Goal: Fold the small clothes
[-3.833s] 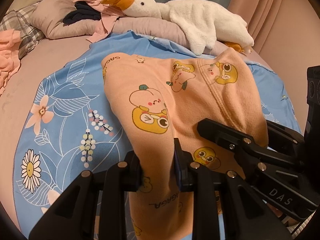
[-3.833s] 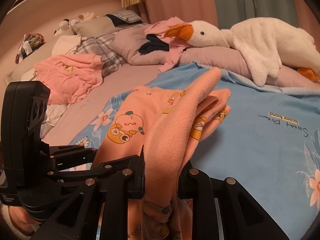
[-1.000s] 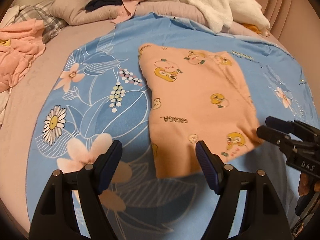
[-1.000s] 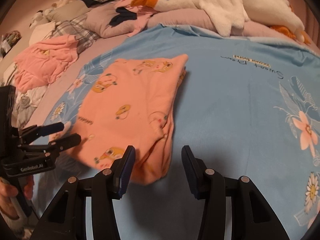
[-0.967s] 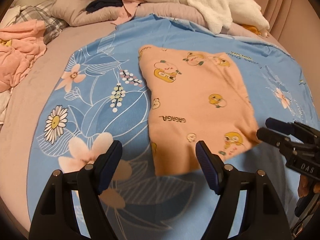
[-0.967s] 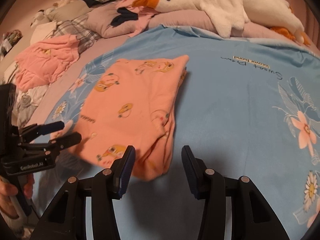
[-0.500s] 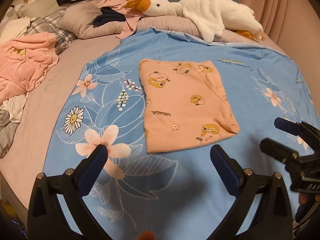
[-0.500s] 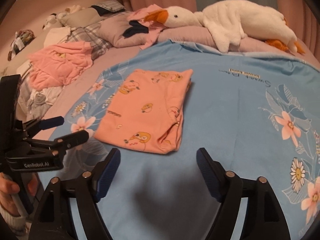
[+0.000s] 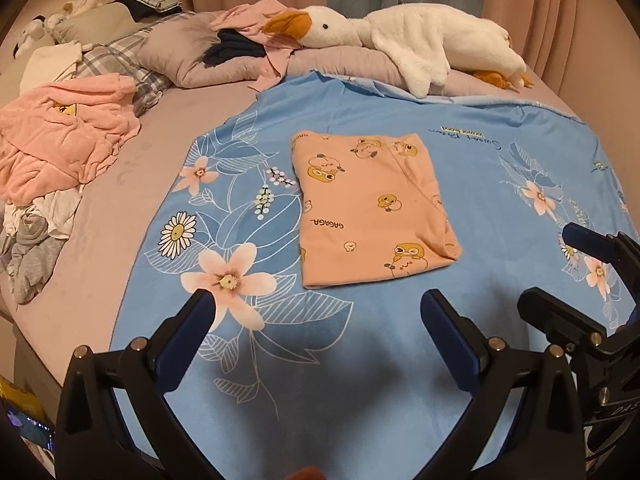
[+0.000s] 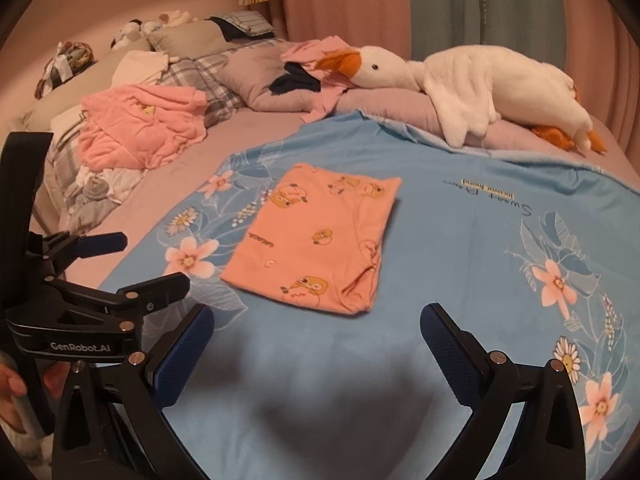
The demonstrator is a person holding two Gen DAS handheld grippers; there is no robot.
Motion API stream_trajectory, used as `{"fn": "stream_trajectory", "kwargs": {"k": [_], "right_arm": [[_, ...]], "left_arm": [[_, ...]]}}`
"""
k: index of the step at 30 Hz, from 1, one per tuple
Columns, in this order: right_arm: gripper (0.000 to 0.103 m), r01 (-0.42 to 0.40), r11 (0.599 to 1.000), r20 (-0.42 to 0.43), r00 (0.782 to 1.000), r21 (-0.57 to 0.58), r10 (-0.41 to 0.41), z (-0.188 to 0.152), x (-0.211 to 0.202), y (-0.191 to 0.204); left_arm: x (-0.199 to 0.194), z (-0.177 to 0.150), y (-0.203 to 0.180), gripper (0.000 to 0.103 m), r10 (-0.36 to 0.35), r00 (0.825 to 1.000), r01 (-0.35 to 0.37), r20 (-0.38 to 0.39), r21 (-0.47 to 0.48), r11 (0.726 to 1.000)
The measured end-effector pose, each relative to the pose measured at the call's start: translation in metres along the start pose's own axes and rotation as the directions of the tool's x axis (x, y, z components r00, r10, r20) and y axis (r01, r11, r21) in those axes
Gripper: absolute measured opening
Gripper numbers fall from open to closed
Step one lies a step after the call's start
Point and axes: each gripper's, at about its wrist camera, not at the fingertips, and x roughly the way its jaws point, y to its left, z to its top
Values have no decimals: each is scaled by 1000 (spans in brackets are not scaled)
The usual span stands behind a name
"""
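A peach garment with cartoon duck prints [image 9: 372, 204] lies folded into a flat rectangle on the blue floral sheet [image 9: 248, 380]; it also shows in the right wrist view [image 10: 320, 240]. My left gripper [image 9: 320, 320] is open and empty, held back from the garment's near edge. My right gripper [image 10: 318, 332] is open and empty, also short of the garment. The right gripper shows at the right edge of the left wrist view [image 9: 560, 272]. The left gripper shows at the left of the right wrist view [image 10: 140, 268].
A heap of pink and grey clothes [image 9: 60, 148] lies at the left on the mauve sheet. A white plush goose [image 9: 400, 44] rests on pillows at the back. More clothes [image 9: 248, 44] lie on a grey pillow.
Both grippers let go of the peach garment, opened wide and pulled back and up. The garment now lies folded flat on the sheet.
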Motion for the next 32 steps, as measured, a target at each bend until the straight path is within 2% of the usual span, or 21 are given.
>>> {"fn": "stream_trajectory", "kwargs": {"k": [32], "right_arm": [[102, -3, 1000, 19, 1000, -10, 4, 1, -16, 12]], "left_arm": [[-21, -6, 3, 103, 9, 1000, -8, 12, -20, 1000]]}}
